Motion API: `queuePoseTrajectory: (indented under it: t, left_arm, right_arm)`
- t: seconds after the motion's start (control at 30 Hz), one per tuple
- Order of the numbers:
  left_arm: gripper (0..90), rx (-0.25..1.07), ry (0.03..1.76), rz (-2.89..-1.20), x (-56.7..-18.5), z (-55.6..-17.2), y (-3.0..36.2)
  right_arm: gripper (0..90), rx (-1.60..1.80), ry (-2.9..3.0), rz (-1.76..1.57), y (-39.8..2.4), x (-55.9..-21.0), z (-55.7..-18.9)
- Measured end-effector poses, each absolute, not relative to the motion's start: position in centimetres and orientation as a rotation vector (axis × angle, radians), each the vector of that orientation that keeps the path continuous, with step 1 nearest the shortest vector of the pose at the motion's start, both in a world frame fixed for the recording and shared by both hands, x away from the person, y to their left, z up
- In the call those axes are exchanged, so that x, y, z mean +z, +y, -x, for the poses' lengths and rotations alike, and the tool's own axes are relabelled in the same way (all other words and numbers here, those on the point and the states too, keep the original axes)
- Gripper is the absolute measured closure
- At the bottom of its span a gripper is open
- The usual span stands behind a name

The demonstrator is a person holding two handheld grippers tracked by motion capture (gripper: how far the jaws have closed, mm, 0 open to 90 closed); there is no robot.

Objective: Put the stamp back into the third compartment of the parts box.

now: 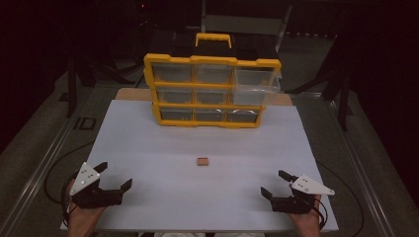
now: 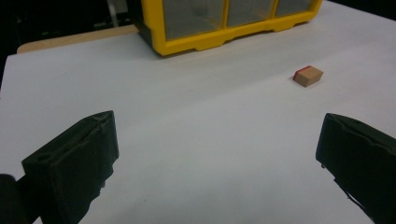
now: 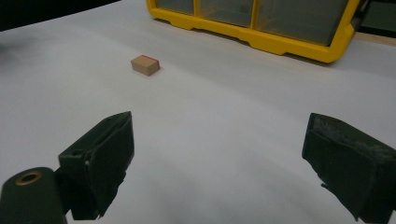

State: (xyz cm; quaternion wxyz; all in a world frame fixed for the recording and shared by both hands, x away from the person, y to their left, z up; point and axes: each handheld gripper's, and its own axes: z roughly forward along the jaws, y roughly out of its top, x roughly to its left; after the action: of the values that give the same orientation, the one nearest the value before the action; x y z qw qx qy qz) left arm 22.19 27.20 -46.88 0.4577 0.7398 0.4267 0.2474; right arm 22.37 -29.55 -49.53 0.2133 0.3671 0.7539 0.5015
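A small tan block with a red face (image 1: pixel 202 161) lies alone on the white table top (image 1: pixel 148 148), in front of a yellow drawer cabinet (image 1: pixel 210 91). The cabinet's top right drawer (image 1: pixel 256 85) is pulled out. My left gripper (image 1: pixel 113 176) rests near the front left corner, open and empty. My right gripper (image 1: pixel 275 183) rests near the front right corner, also open and empty. The left gripper view has the block (image 2: pixel 308 76) ahead to the right and the cabinet (image 2: pixel 224 23) at the back. From the right gripper (image 3: pixel 217 149), the block (image 3: pixel 145 64) lies ahead to the left.
The cabinet has three rows of clear drawers and a yellow handle (image 1: pixel 213 38) on top. Metal rails (image 1: pixel 44 158) run along both sides of the table. Dark floor and stands surround it. Cables trail from both grippers.
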Motion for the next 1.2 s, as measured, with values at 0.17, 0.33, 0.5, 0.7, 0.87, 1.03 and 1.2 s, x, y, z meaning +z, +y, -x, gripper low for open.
queuePoseTrajectory:
  t: [0.17,0.33,0.5,0.7,0.87,1.03,1.2]
  left_arm:
    - [0.0,0.584,1.031,-1.826,-46.5,-22.5,27.0]
    - [0.0,0.581,0.999,-1.851,-46.1,-23.0,26.3]
    - [0.0,0.582,0.961,-1.872,-45.6,-23.5,25.6]
    - [0.0,0.584,0.925,-1.898,-45.1,-24.3,24.6]
    - [0.0,0.580,0.899,-1.918,-44.8,-24.8,23.9]
    - [0.0,0.567,0.870,-1.938,-44.6,-25.7,23.1]
    - [0.0,0.558,0.852,-1.953,-44.4,-26.3,22.6]
  right_arm:
    - [9.0,1.350,2.086,-1.017,-29.4,-49.5,-22.3]
    - [8.8,1.356,2.072,-1.028,-29.4,-49.4,-22.3]
    - [8.5,1.351,2.059,-1.037,-29.5,-49.4,-22.2]
    - [8.5,1.352,2.048,-1.039,-29.6,-49.3,-22.2]
    - [8.5,1.354,2.046,-1.042,-29.6,-49.3,-22.2]
    - [8.3,1.347,2.044,-1.042,-29.6,-49.3,-22.2]
    - [8.3,1.349,2.040,-1.046,-29.7,-49.3,-22.2]
